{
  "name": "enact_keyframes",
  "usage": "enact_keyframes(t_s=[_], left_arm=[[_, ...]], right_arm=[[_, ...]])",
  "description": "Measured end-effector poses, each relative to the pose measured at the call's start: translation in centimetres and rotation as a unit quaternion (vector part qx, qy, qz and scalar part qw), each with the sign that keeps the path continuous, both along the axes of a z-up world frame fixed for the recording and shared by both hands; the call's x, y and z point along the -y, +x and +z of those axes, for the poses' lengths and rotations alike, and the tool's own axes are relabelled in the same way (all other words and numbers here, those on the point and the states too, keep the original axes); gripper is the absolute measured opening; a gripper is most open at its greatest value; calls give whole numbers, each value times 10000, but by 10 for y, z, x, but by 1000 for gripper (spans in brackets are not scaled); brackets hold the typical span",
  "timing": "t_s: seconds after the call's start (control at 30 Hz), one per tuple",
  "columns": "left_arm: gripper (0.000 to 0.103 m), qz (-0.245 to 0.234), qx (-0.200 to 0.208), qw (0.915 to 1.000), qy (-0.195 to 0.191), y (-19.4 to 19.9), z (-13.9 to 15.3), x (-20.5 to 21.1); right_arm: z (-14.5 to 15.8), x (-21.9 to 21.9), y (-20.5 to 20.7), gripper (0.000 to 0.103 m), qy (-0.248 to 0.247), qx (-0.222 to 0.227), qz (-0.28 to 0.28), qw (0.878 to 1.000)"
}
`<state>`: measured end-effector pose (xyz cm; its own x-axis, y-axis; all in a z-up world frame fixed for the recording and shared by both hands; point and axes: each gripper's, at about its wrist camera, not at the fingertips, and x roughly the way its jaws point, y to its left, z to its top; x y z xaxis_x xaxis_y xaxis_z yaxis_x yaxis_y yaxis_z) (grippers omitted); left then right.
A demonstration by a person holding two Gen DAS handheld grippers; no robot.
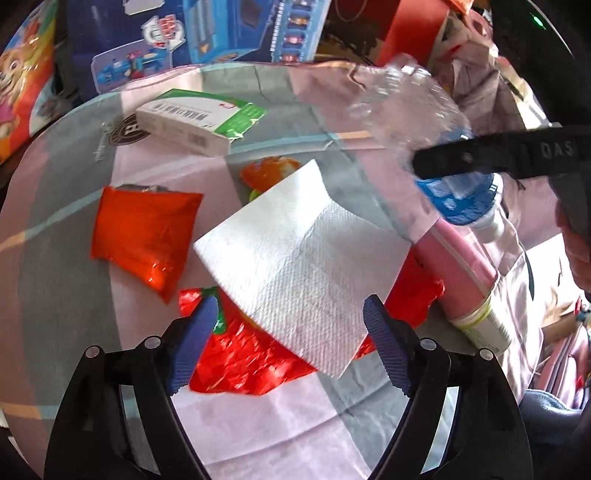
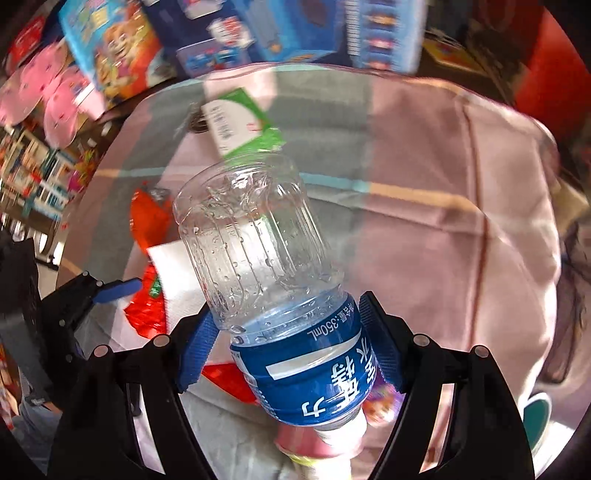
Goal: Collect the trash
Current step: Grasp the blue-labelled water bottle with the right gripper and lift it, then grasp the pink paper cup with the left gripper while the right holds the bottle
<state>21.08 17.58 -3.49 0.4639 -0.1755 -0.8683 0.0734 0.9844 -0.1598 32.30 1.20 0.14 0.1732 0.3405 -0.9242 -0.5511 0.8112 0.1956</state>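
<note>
Here the right tongs [image 2: 291, 343] clamp the bottle [image 2: 258, 236]; left tongs [image 1: 291, 332] gape over napkin [image 1: 299, 258].

Near part of the round worktop [image 1: 280, 417] bare under the left tool [image 1: 291, 332], white napkin [image 1: 295, 258] over red wrappers [image 1: 144, 236] crowding the centre, medicine box [image 1: 188, 122] at the far edge, open cloth on the right side, toy boxes [image 2: 258, 29] walling the back, clear bottle [image 2: 266, 266] filling the right tool [image 2: 291, 336].
</note>
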Motion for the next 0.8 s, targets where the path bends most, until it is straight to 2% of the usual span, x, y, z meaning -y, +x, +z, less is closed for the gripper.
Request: enact_keyframes(t_s=[0.1,0.2,0.27,0.47,0.57,0.8], left_arm=[[82,-188,-36,9997,-135,6,2,12],[82,-293,-15,9996,-26,8,4,25],[82,-402,-86,9991,-87,11,3,35],[82,-610,-379,9935,-888,21,2,76],[82,-615,-536,9904,-1120,30,2,99],[82,-594,-872,9905,-883,56,-7,144]], right_arm=[[-6,28,1,72,-51,-88,-335,9994],[-8,54,2,72,35,-153,-625,9979],[-8,63,3,72,76,-169,-719,9972],[-9,87,6,72,174,-190,-948,9952],[-5,108,6,72,117,-43,-1092,9939],[-10,166,5,72,193,-101,-1461,9890]])
